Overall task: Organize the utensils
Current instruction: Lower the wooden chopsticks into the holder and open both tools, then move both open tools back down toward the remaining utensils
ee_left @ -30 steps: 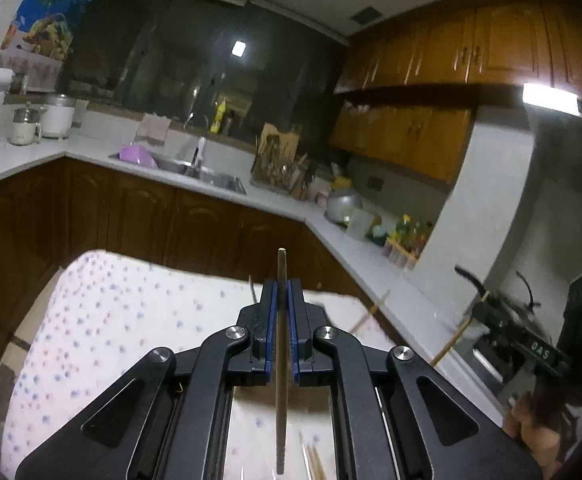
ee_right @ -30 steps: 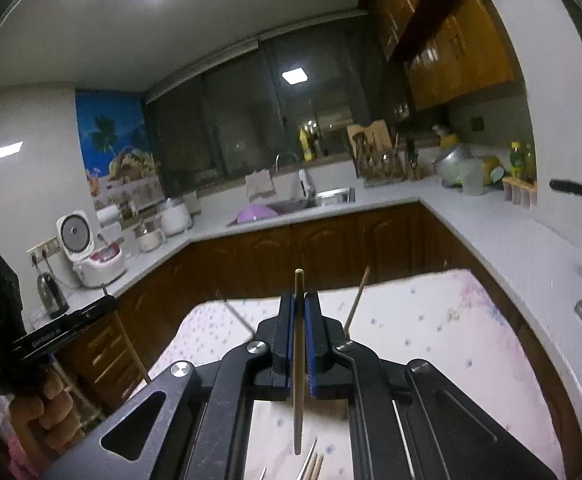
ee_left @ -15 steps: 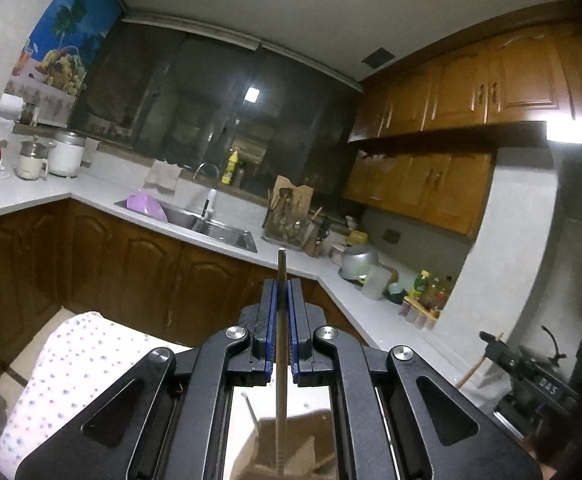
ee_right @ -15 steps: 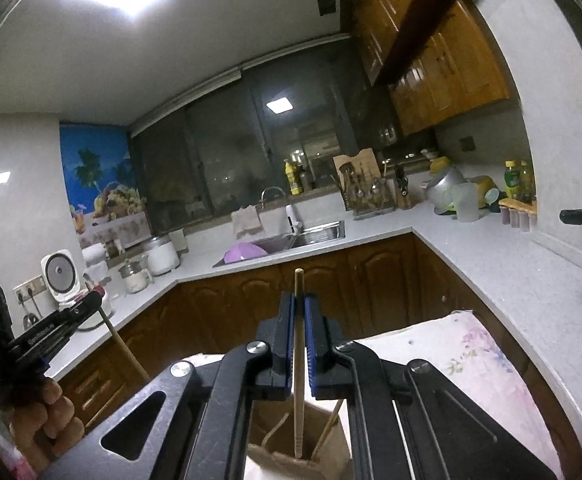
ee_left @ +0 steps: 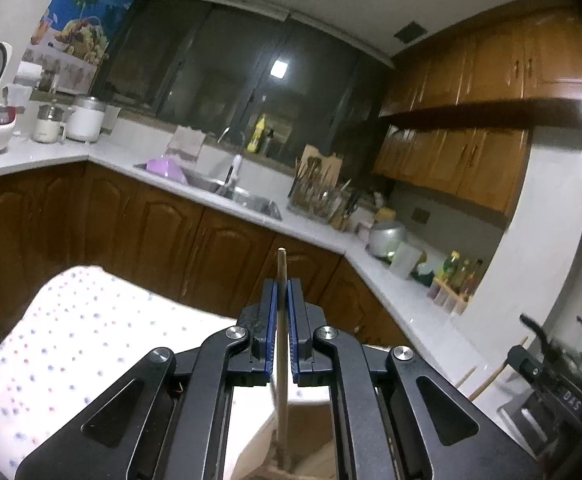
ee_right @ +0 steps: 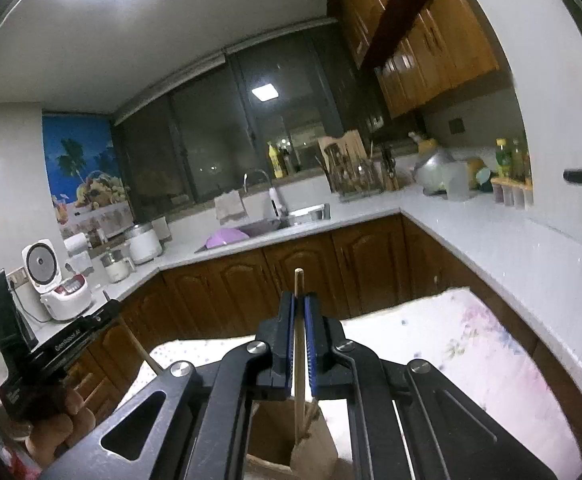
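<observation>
Both grippers are coming back down after tipping up half a second ago: the dotted white tablecloth (ee_left: 71, 340) is filling more of each view, and the brown cardboard box (ee_right: 311, 448) is sitting larger beneath the fingers.

The left gripper (ee_left: 282, 312) is pinching a thin wooden chopstick (ee_left: 281, 360) between its blue pads, jaws nearly together with only the stick's width between them. It is holding that stick upright, tip poking above the fingers, lower end reaching down towards the box opening, though the left view is too blurred there to say whether it is touching.

The right gripper (ee_right: 299, 336) is doing the same with a second pale wooden chopstick (ee_right: 300, 360), clamped at mid-length and running straight down into the box, where at least one more stick (ee_right: 311, 414) is leaning against the wall. The mid-length grip is probably there to keep each stick vertical so that it drops end-first into the narrow opening instead of lying across the rim.

In the right view the person's left hand (ee_right: 55, 424) is showing at the lower left, wrapped around the other tool's handle, with its stick slanting below.

By my reading, both sticks are hanging over or just inside the box, and letting go is the next call. The risk is a stick tipping out if it is released too high.
</observation>
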`<action>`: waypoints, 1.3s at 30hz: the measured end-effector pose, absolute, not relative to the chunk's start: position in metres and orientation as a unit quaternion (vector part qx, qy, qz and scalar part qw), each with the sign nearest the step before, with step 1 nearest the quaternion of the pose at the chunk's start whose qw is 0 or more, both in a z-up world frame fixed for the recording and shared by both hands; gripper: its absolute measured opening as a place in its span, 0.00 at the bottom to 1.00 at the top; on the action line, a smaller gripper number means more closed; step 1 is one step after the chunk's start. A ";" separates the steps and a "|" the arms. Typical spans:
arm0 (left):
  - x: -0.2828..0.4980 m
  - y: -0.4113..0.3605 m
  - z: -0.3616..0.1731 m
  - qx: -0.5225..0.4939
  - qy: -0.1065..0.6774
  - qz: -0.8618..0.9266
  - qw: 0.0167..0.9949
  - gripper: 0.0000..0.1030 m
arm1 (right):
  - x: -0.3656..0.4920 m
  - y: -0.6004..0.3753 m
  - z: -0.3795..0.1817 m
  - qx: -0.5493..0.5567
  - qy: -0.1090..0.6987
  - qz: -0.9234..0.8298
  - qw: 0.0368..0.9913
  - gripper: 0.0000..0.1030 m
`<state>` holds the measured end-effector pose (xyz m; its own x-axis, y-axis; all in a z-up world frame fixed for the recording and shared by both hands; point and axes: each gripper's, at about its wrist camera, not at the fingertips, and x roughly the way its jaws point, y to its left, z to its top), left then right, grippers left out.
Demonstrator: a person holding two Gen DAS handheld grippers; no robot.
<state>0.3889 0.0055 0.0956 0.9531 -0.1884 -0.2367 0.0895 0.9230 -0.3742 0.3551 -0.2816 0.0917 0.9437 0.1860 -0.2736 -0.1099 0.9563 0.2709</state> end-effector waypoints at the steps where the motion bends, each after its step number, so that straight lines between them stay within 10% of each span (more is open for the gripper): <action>1: 0.389 0.004 0.091 -0.181 0.140 -0.073 0.971 0.04 | 0.357 -0.282 0.086 0.131 0.155 0.075 0.976 0.05; 24: 0.394 -0.012 0.071 -0.142 0.206 -0.091 0.964 0.06 | 0.376 -0.293 0.056 0.171 0.219 0.084 0.957 0.10; 29: 0.387 -0.012 0.075 -0.137 0.214 -0.090 0.963 0.08 | 0.369 -0.297 0.060 0.179 0.209 0.085 0.958 0.50; 34: 0.366 -0.008 0.078 -0.132 0.209 -0.084 0.965 0.55 | 0.353 -0.298 0.063 0.186 0.203 0.089 0.957 0.66; 39: 0.347 0.000 0.076 -0.124 0.218 -0.085 0.964 0.66 | 0.337 -0.301 0.058 0.189 0.207 0.096 0.955 0.74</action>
